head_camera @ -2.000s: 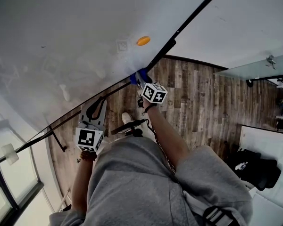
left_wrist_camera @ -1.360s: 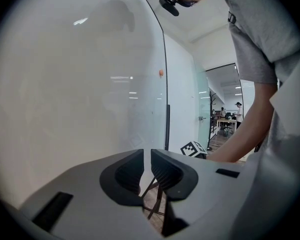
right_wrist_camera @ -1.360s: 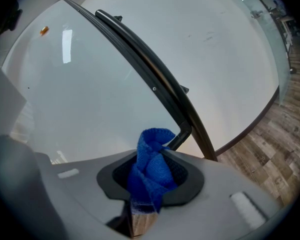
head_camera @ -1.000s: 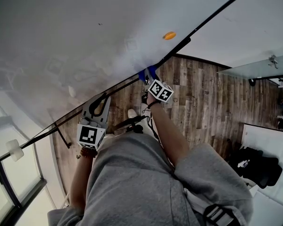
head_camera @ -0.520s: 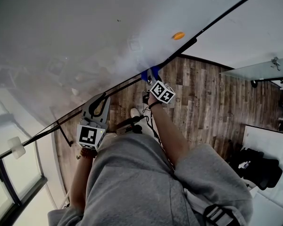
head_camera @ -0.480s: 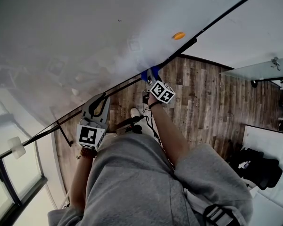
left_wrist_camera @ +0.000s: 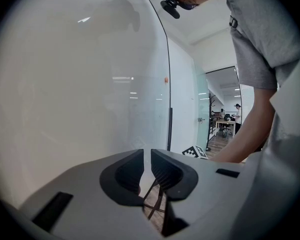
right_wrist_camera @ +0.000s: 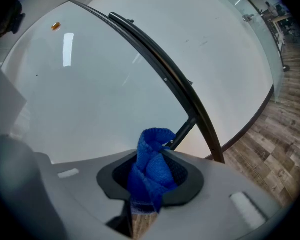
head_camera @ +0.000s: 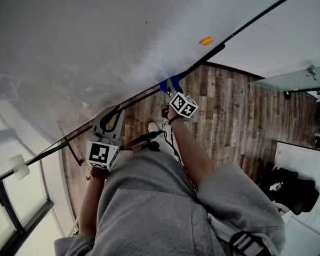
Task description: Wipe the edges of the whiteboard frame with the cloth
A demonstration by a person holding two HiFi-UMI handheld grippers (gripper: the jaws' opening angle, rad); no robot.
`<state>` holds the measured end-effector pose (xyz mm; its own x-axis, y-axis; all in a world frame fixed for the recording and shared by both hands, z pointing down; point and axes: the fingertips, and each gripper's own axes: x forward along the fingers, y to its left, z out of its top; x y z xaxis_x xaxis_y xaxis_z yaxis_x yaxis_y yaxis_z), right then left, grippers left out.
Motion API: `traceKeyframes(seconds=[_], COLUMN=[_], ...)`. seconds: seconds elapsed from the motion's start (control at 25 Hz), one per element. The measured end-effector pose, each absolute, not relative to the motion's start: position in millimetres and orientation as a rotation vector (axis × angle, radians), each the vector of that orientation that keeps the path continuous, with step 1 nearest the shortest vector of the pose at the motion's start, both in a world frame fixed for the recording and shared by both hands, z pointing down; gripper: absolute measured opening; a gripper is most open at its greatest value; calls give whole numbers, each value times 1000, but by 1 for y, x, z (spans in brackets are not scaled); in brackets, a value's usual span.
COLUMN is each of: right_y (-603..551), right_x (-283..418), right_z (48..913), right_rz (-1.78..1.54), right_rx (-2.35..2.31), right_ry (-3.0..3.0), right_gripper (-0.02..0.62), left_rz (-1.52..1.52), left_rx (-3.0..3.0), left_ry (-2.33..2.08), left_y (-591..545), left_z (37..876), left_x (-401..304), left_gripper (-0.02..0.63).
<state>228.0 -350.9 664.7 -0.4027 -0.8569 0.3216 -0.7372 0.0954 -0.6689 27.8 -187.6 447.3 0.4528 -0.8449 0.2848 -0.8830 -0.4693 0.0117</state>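
Observation:
The whiteboard fills the upper left of the head view, and its black frame runs diagonally along its lower edge. My right gripper is shut on a blue cloth and holds it against that frame. In the right gripper view the cloth is bunched between the jaws of the right gripper, just below the dark frame. My left gripper hangs lower left near the frame. Its jaws stand almost together with nothing between them in the left gripper view.
An orange magnet sticks on the board near the frame. Below are a wood floor, a board stand leg and my shoe. A black bag lies at the right. A glass partition stands beyond the board.
The head view has swung, so the magnet and frame sit further right. The right gripper with the cloth stays on the frame edge. The left gripper has barely moved.

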Motion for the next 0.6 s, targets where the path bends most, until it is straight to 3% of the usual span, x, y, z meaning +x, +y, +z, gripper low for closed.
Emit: traceKeyframes(seconds=[0.6], right_y=[-342], right_x=[216], right_z=[666], right_rz=[-1200], right_rx=[-1631], right_ry=[2184], right_gripper=[94], left_rz=[398], left_rx=[2562], left_ry=[-1437], left_y=[-183], left_z=[447], left_x=[22], left_gripper=[52])
